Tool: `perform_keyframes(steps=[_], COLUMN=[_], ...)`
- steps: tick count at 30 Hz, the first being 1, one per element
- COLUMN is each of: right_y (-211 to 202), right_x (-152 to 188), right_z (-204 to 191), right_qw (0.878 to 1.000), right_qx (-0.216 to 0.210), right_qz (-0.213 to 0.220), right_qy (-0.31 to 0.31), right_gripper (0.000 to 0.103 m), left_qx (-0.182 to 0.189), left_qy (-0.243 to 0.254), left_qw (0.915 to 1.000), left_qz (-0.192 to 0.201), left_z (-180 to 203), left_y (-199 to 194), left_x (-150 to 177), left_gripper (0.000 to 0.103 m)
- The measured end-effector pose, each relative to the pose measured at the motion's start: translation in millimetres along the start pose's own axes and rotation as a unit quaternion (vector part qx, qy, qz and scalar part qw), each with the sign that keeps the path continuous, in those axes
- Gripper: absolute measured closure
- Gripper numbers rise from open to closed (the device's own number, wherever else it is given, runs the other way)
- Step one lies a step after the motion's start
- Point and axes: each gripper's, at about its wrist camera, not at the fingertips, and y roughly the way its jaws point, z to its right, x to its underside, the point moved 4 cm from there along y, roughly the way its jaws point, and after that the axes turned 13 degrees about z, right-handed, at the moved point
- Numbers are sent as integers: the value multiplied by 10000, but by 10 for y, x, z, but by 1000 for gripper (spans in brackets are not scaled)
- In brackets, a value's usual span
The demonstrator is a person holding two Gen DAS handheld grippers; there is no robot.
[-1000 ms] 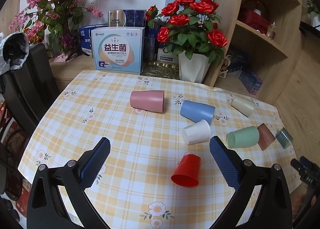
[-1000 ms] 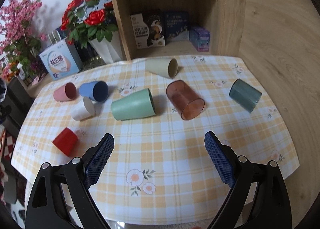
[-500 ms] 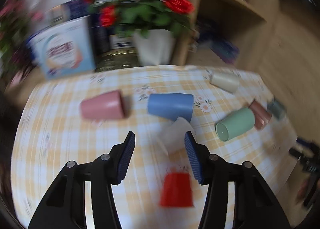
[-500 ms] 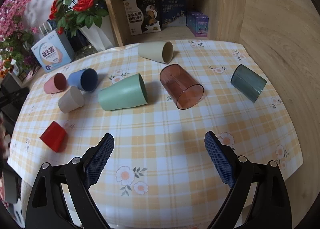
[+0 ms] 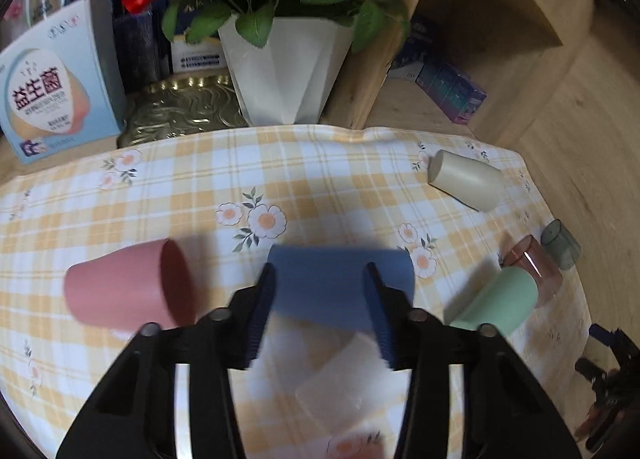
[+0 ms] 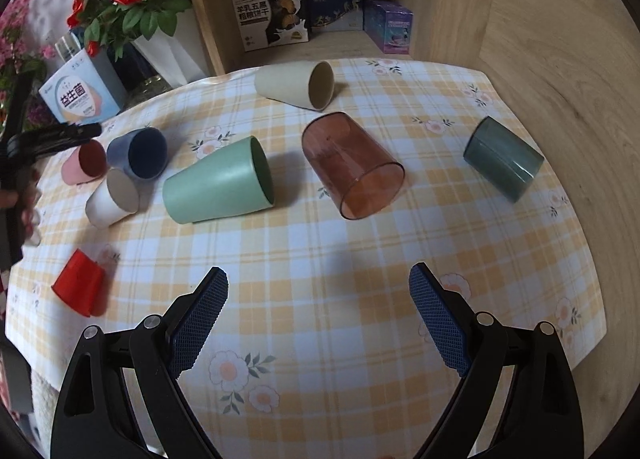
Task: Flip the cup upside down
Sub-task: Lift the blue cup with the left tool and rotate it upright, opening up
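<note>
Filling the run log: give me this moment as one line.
left gripper: part-closed, straddling blue cup, grip unclear | right gripper: open, empty, above tablecloth | red cup: already upside down

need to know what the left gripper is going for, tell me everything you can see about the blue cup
The blue cup is an opaque, matte, plastic-looking tumbler, tapered, no handle, dark inside. It lies on its side on the checked tablecloth, mouth toward the right wrist camera, between the pink cup and the green cup, with the white cup against its front. In the left wrist view the left gripper straddles it; contact is unclear through the blur.
</note>
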Motion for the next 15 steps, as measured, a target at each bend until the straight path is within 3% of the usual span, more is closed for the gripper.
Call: perform_keyframes(steps=[9, 15], right_y=[55, 45], right_x=[2, 26], right_z=[-28, -54], right_qw=[10000, 9999], right_qx=[-22, -56], right_qz=[-41, -68], right_qy=[-61, -83], right_gripper=[14, 14], left_qx=[-111, 85], left_qy=[-523, -920], left_qw=[9983, 9949], left_qz=[-226, -395], left_z=[-215, -308], left_y=[197, 258], left_x=[28, 147], left_gripper=[65, 63])
